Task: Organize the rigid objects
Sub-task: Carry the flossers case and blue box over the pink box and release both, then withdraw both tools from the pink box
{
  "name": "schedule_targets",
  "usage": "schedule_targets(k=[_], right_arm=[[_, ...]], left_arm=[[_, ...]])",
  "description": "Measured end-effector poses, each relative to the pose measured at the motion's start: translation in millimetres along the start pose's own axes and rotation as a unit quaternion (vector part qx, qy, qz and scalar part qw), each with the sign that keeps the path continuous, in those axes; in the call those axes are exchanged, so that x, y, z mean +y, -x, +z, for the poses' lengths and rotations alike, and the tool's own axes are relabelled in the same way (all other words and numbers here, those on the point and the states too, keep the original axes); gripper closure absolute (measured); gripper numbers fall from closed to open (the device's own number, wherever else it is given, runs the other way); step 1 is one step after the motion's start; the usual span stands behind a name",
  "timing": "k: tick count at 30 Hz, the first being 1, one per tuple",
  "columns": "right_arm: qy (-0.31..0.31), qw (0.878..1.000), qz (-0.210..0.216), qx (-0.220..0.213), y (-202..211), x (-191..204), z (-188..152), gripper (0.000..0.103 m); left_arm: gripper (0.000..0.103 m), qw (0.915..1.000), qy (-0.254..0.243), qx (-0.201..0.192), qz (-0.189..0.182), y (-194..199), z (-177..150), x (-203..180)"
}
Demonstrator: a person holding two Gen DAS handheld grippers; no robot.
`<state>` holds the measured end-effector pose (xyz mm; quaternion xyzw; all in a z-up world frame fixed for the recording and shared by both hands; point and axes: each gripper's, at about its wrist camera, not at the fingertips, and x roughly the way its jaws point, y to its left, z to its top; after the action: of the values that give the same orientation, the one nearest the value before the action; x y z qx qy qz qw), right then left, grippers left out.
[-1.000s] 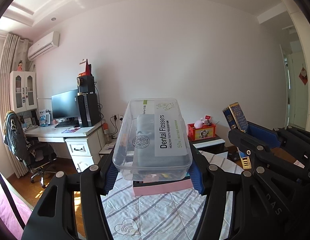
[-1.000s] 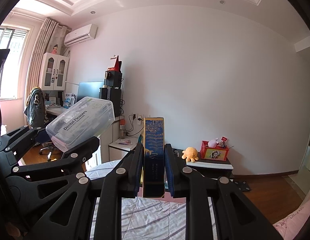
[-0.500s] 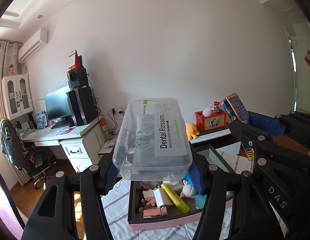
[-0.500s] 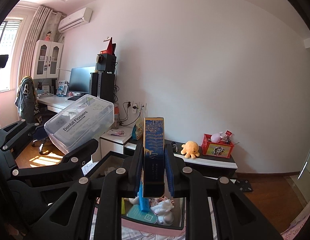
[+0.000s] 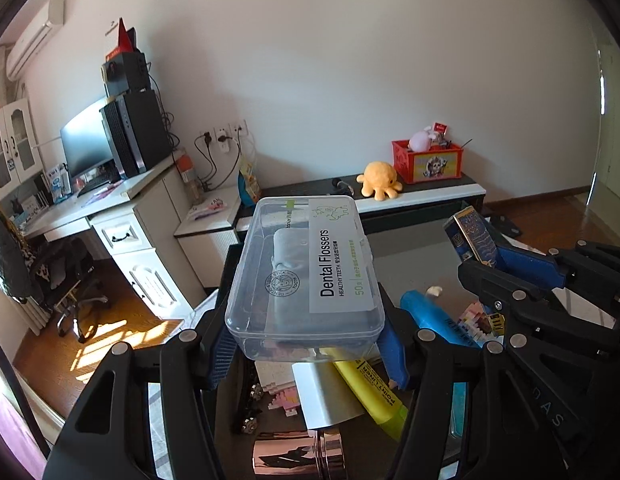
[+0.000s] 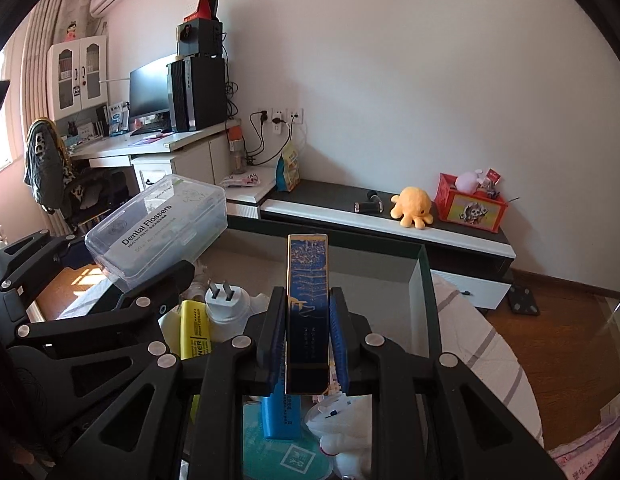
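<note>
Both carried items hang above the dark tray: the left gripper has its jaws clamped on the floss box, the right gripper pinches the blue carton, and each likely needs lowering into a free spot.

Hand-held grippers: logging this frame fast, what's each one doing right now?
Left hand-held gripper: closed on the clear dental flossers box.
Right hand-held gripper: closed on the upright blue and gold box.

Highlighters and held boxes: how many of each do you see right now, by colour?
Yellow highlighter: 1
Blue highlighter: 1
Clear Dental Flossers box, in the left claw: 1
Blue patterned box, in the right claw: 1
Total: 4
</note>
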<state>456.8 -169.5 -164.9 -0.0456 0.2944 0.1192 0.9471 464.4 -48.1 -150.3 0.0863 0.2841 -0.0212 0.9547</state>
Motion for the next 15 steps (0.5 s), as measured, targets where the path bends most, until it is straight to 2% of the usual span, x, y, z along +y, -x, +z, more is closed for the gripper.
schedule_targets(k=[4,7,10,13,15], right_arm=[[-0.009,1.0,0.001,0.018,-16.8,-6.2,-6.7,0.081],[-0.014,1.0,0.009,0.024,-23.6,-8.6,-9.1,0.081],[-0.025,0.999,-0.003,0.021,-25.7,-14.0,-10.2,0.073],[-0.047,0.999,-0.01,0.02,-23.8,-22.0,-11.9,0.063],[-0.065,0.998,-0.01,0.013,-19.8,-29.5,-11.7,0.052]], left_arm=[[0.042,0.9996,0.009,0.023,-0.016,-20.0,-7.8,-1.1],[0.041,0.9996,0.014,0.02,-0.016,-23.3,-10.5,-0.4],[0.039,0.9993,0.023,0.02,-0.02,-23.9,-11.2,2.5],[0.022,0.999,0.037,0.018,-0.015,-22.3,-14.1,7.0],[0.009,0.9986,0.048,0.008,-0.02,-19.1,-14.4,11.7]])
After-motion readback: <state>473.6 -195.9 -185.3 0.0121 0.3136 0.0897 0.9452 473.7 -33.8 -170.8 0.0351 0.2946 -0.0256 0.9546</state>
